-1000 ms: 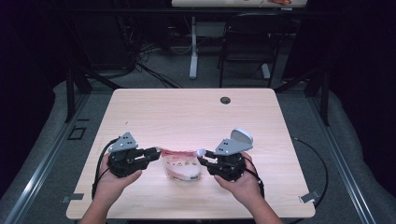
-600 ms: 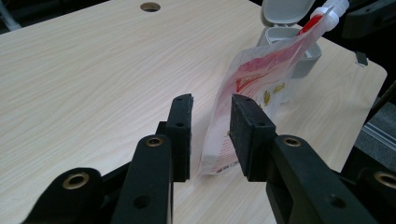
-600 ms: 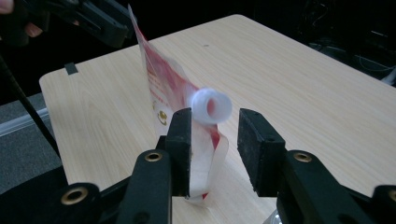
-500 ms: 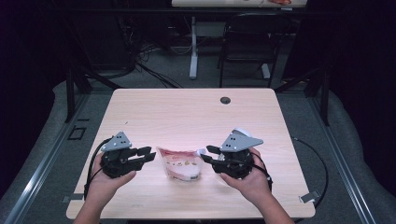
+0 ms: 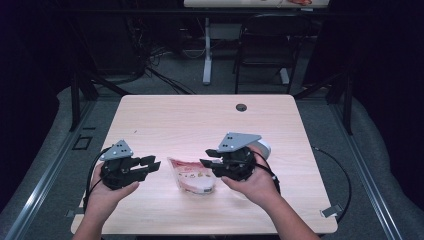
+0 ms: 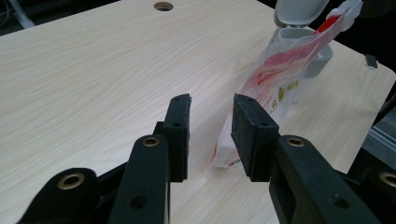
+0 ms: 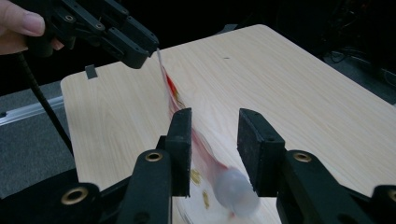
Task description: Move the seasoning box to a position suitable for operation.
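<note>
Pale wooden desk (image 5: 165,120) holds a red-printed plastic bag (image 5: 192,176) near its front edge, lying between the released left gripper (image 5: 150,164) and released right gripper (image 5: 207,158).

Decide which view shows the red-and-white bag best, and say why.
The left gripper view: the bag shows sharp and lit along its length, print visible. The high view shows it small, flat on the table. The right gripper view shows it edge-on and blurred between the jaws.
</note>
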The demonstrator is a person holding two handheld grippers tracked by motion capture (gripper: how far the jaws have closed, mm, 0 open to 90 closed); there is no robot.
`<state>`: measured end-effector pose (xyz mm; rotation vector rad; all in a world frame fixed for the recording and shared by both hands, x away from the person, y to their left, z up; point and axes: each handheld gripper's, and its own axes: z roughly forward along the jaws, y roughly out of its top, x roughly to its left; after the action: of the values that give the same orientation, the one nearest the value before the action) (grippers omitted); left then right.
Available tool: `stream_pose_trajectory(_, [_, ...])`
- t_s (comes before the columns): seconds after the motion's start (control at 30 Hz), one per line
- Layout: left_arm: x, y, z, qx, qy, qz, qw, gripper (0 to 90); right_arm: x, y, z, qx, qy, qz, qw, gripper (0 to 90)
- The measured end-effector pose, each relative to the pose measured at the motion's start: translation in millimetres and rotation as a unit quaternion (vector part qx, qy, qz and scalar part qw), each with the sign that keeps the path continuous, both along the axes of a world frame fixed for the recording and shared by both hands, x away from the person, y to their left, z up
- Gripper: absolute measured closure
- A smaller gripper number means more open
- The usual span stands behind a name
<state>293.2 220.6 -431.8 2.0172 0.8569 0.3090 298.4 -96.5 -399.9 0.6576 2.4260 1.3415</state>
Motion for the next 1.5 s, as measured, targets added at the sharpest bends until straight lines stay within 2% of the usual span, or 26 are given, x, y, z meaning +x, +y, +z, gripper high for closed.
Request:
stream_pose_trajectory(0.3, [0.3, 2.7, -1.1, -0.001, -0.001, 0.002, 1.0000, 67.6, 7.4, 41.1, 3.1, -0.038, 0.005, 0.037, 0.9986, 69.5])
stream_pose_trajectory(0.47, [-0.3, 4.3, 0.0, -0.002, -0.001, 0.002, 1.0000, 67.6, 11.2, 57.7, 3.8, -0.054, 0.010, 0.046, 0.9974, 71.9])
stream_pose_trajectory(0.63, [0.0, 4.6, -0.7, -0.002, 0.000, 0.002, 1.0000, 67.6, 15.4, 70.5, 2.3, -0.081, 0.017, 0.050, 0.9953, 73.4])
stream_pose_trajectory(1.03, [1.4, 3.0, -3.0, 0.001, 0.003, 0.000, 1.0000, 67.6, 24.3, 80.9, -5.8, -0.119, 0.044, 0.055, 0.9904, 76.2])
stream_pose_trajectory(1.17, [2.0, 3.4, -3.8, 0.001, 0.004, 0.001, 1.0000, 67.6, 24.5, 84.5, -8.8, -0.131, 0.044, 0.056, 0.9888, 77.3])
stream_pose_trajectory(1.2, [2.1, 3.7, -3.8, 0.001, 0.004, 0.001, 1.0000, 67.6, 24.9, 85.1, -8.5, -0.141, 0.043, 0.058, 0.9875, 77.7])
stream_pose_trajectory(1.5, [3.0, 3.8, -5.2, -0.001, 0.007, 0.002, 1.0000, 67.3, 27.4, 88.2, -10.5, -0.148, 0.046, 0.059, 0.9862, 81.0])
